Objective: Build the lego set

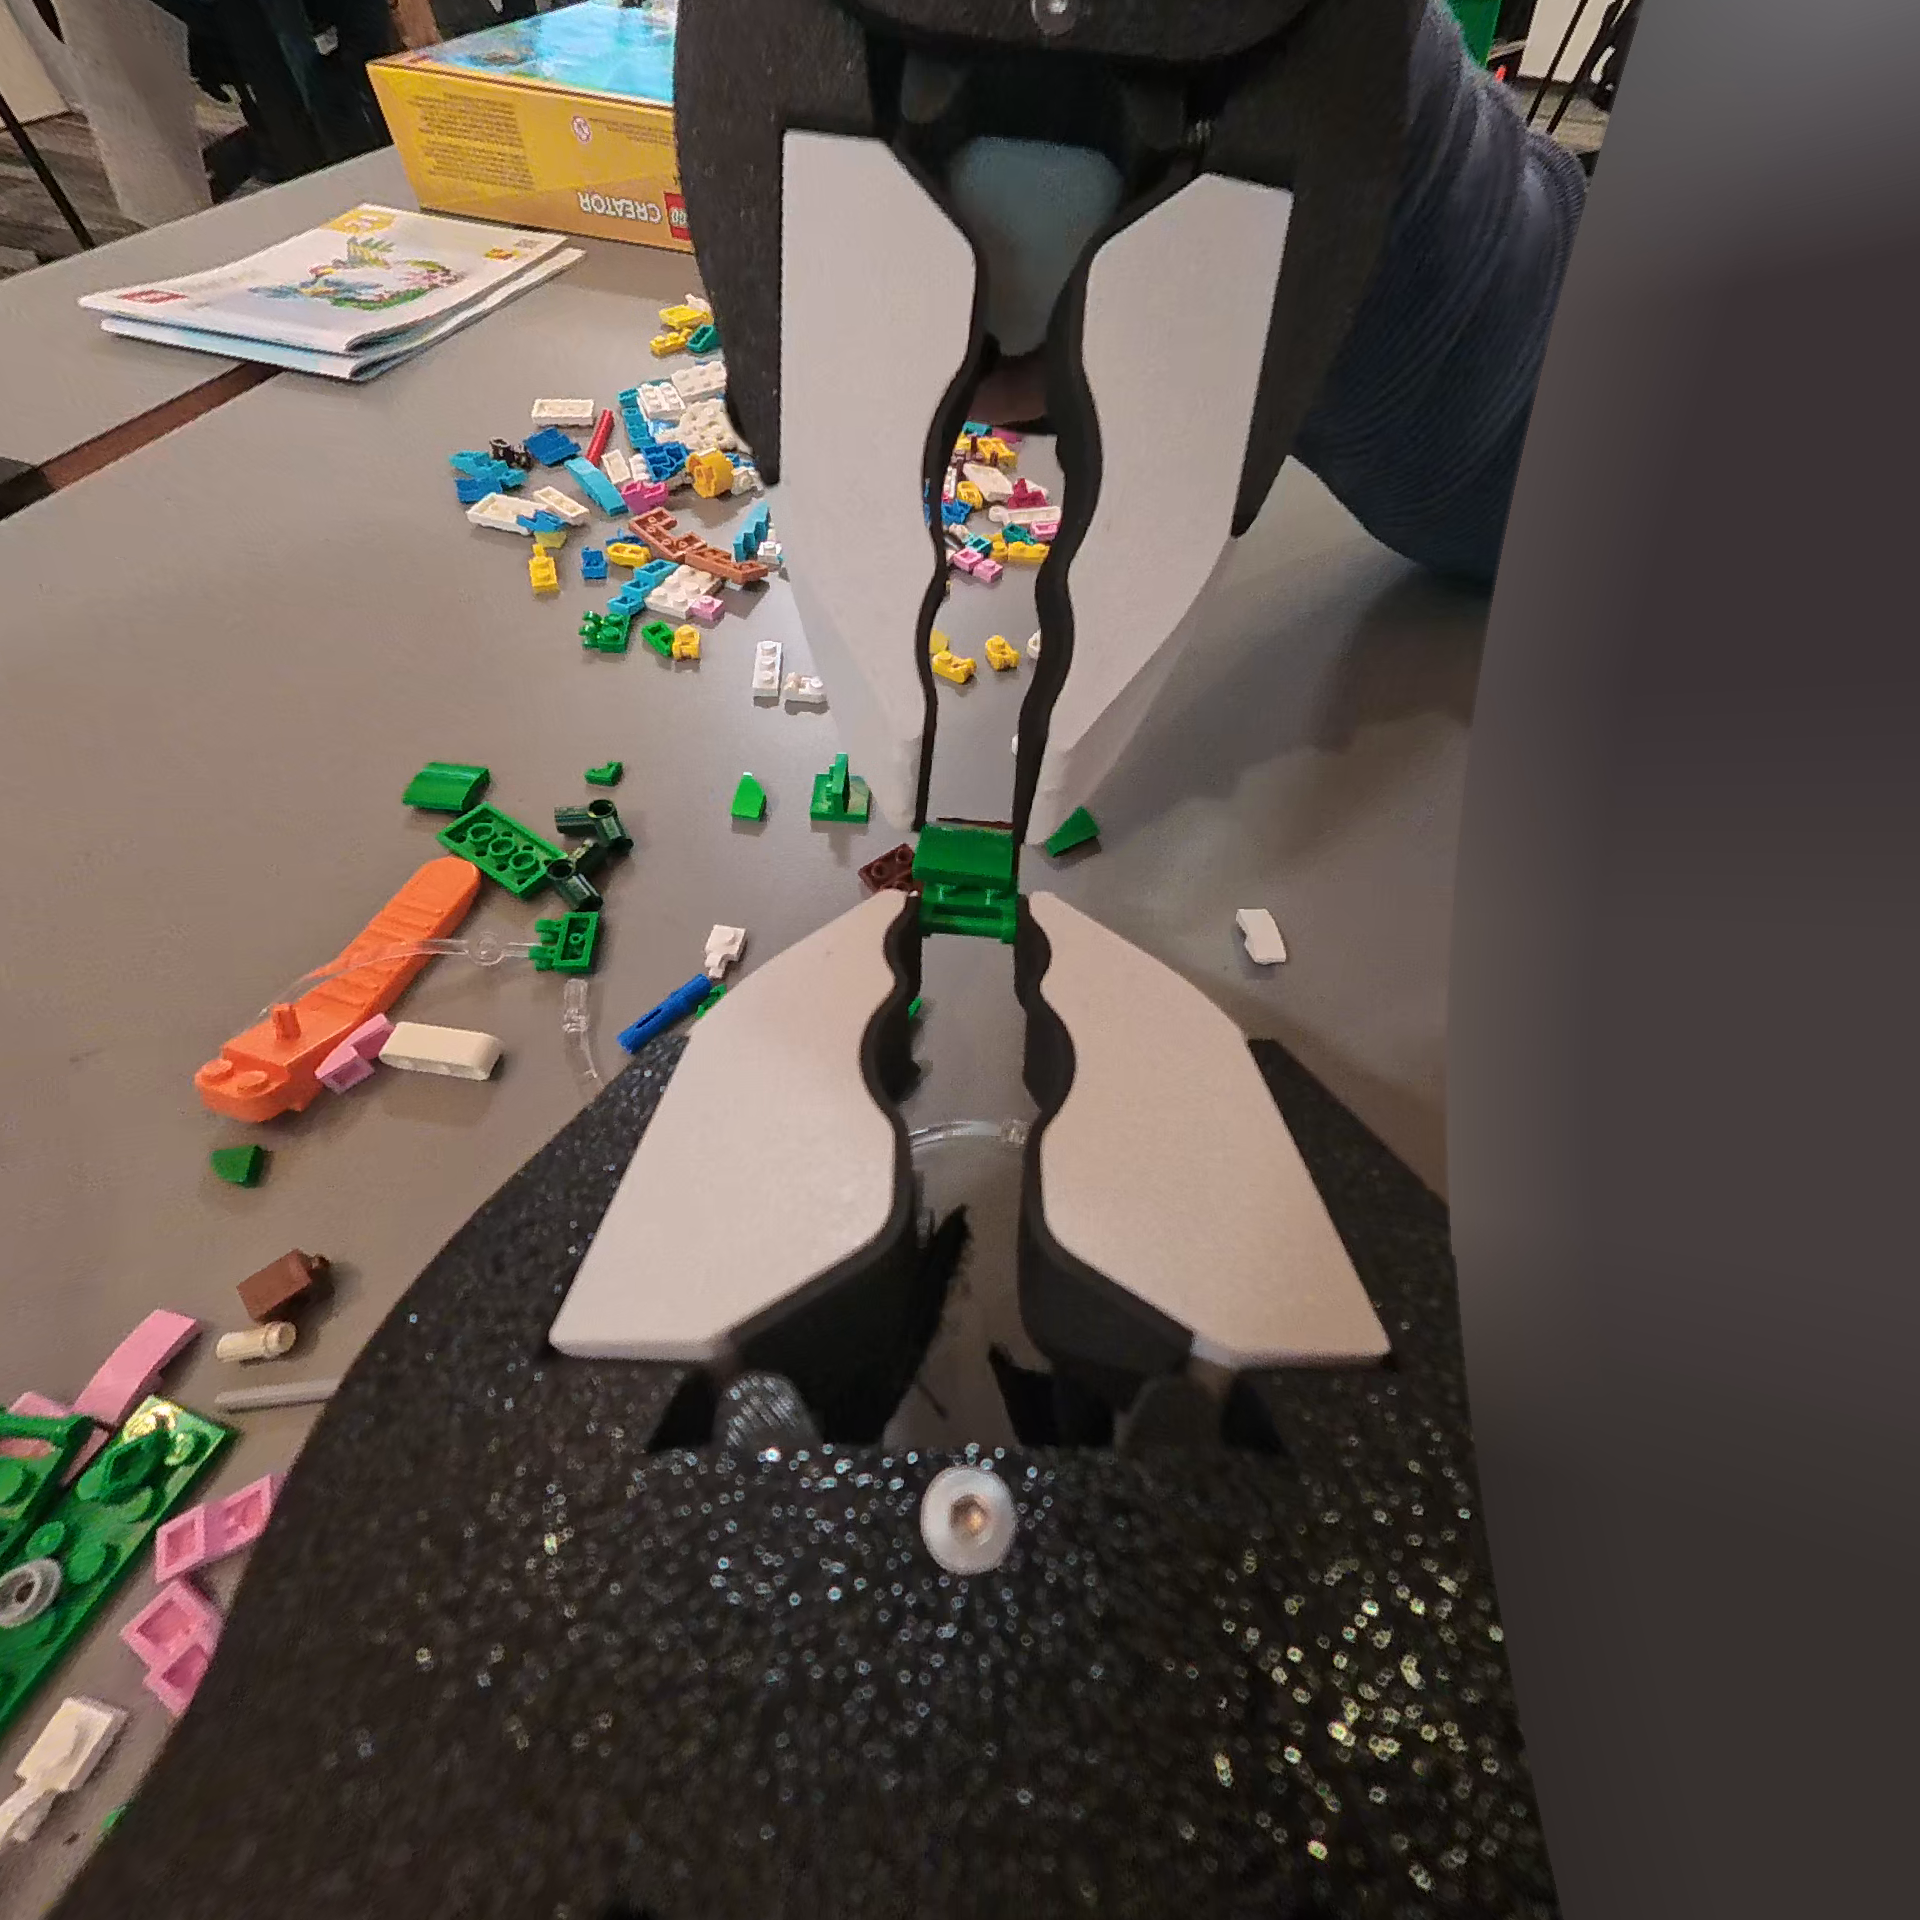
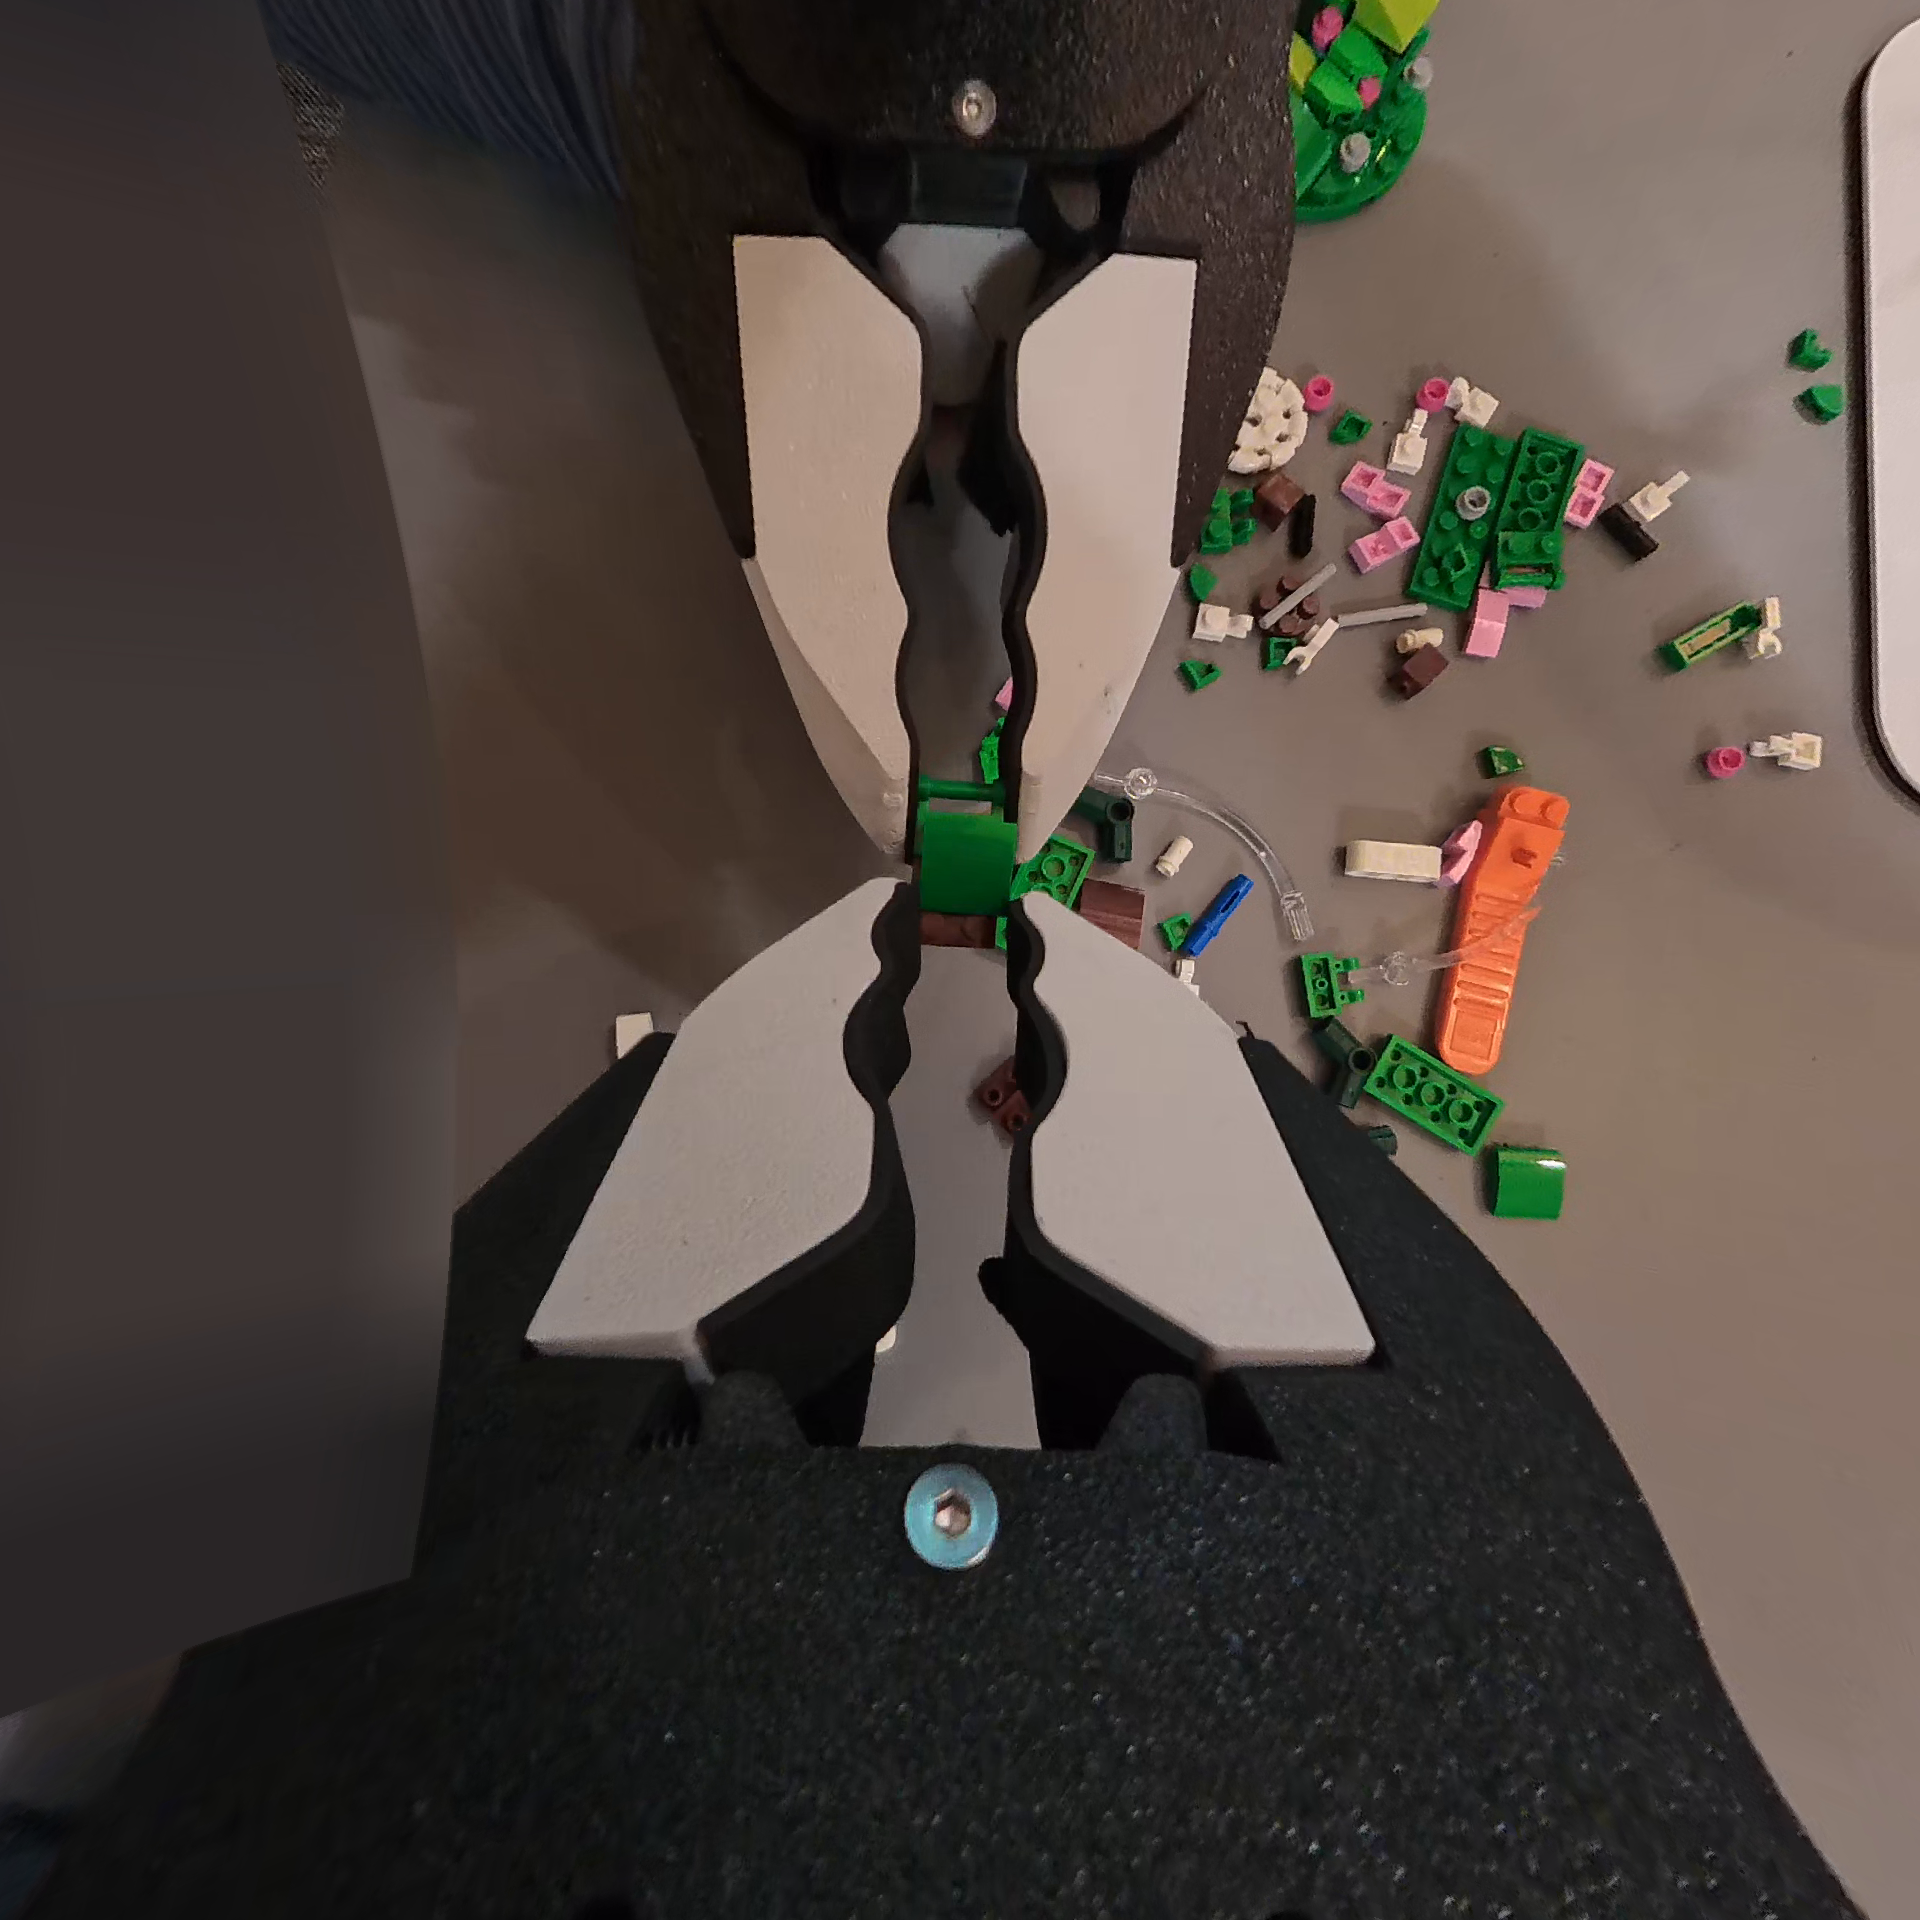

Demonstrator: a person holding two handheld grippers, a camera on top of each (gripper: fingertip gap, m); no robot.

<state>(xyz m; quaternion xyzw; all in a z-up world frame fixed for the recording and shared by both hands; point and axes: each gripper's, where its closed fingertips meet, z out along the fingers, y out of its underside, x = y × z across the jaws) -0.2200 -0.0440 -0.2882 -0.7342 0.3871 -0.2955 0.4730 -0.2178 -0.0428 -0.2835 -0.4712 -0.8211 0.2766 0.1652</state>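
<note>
The two grippers meet tip to tip above the grey table (image 1: 260,644). My left gripper (image 1: 966,916) is shut on a small green clip piece (image 1: 966,914). My right gripper (image 2: 964,909) is shut on a green smooth-topped brick (image 2: 964,850) with a small brown piece (image 2: 954,930) under it. The two green pieces touch each other. In the left wrist view the right gripper (image 1: 966,816) comes down from the top, holding the green brick (image 1: 964,854). In the right wrist view the left gripper (image 2: 961,802) comes from the top with the clip piece (image 2: 948,792).
An orange brick separator (image 1: 343,997) and loose green pieces (image 1: 499,847) lie left of the grippers. A pile of mixed bricks (image 1: 644,488), booklets (image 1: 332,286) and a yellow box (image 1: 530,135) lie beyond. A green round model (image 2: 1351,114) and green plates (image 2: 1486,509) show in the right wrist view. The grippers are tip to tip, or close to it. It is some 12 cm from my left tips to the orange brick separator (image 1: 343,997). It turns up in the right wrist view (image 2: 1496,901) as well.
</note>
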